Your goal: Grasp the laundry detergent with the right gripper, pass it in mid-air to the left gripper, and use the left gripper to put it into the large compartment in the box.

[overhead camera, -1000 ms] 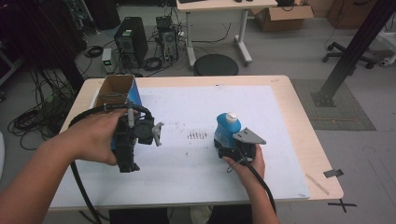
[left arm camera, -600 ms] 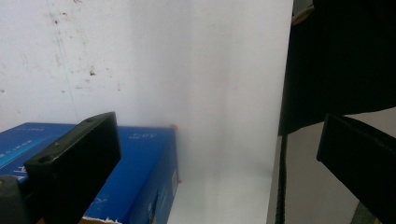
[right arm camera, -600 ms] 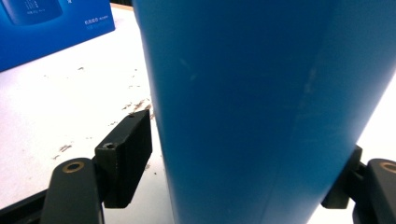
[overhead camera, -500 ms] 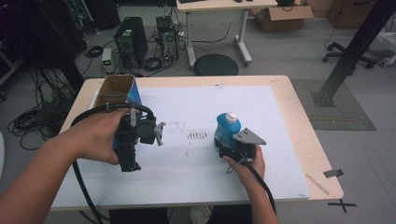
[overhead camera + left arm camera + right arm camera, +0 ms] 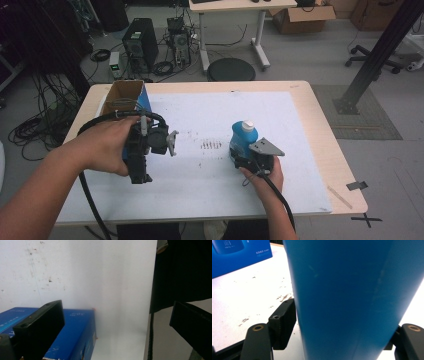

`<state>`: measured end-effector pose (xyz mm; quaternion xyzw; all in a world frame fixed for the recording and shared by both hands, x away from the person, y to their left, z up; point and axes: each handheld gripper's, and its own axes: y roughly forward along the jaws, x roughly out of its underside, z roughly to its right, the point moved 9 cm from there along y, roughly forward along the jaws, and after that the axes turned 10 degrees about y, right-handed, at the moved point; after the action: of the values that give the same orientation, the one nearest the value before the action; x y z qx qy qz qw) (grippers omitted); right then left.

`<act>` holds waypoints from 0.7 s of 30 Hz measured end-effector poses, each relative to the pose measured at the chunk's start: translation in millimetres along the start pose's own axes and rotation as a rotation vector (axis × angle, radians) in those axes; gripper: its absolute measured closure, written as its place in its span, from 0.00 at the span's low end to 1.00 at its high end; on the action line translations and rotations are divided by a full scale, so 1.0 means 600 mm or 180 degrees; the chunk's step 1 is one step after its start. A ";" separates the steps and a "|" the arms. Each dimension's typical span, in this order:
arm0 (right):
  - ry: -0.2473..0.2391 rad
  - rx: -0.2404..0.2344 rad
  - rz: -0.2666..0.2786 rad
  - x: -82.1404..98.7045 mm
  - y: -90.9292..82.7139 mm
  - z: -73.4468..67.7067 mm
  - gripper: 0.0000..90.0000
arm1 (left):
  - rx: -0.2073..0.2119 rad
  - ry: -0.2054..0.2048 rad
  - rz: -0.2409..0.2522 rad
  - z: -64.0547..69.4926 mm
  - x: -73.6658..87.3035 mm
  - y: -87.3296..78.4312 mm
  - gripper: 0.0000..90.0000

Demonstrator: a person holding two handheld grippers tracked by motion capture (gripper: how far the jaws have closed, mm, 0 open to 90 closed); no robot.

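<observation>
Two jaws of the right gripper (image 5: pixel 243 157) had just been closing, gripping the bottle (image 5: pixel 243 140) low; rigid, smooth, likely slippery

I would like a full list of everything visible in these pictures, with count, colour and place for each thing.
blue bottle: one, blue with a white cap, upright on the right part of the white sheet, between the right gripper's jaws
box: one, open top, brown inside with blue sides, at the table's far left
white sheet: one, white with dark specks near its middle, covers most of the table
table: one, light wood
computer tower: one, black, on the floor beyond the table
round stool: one, black, on the floor beyond the table
left gripper: one, black, held over the sheet beside the box, jaws open
right gripper: one, black with a grey plate, jaws have just been closing, now pressed on the bottle
hands: two, one on each gripper
</observation>
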<state>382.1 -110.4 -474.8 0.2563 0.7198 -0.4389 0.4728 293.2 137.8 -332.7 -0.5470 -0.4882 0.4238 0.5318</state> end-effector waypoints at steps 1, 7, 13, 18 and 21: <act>0.0000 -0.0005 0.0005 0.000 0.000 0.000 0.36 | 0.0001 0.0000 0.0002 0.000 0.000 0.000 0.00; -0.0060 0.0034 0.0040 -0.002 0.002 -0.001 0.45 | 0.0001 0.0011 0.0015 0.000 0.000 -0.001 0.00; -0.0043 0.0002 0.0060 -0.002 0.001 0.000 0.47 | -0.0010 0.0015 0.0029 -0.001 -0.002 -0.002 0.00; -0.0008 -0.0079 0.0042 -0.003 0.000 0.001 0.50 | -0.0001 0.0018 0.0019 -0.002 -0.005 -0.002 0.00; 0.0003 -0.0146 0.0033 -0.003 -0.001 0.002 0.51 | -0.0003 0.0025 0.0015 -0.004 -0.007 -0.003 0.00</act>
<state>383.1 -111.3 -473.1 0.2493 0.7286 -0.4197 0.4805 294.7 133.1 -331.2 -0.5501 -0.4851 0.4227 0.5324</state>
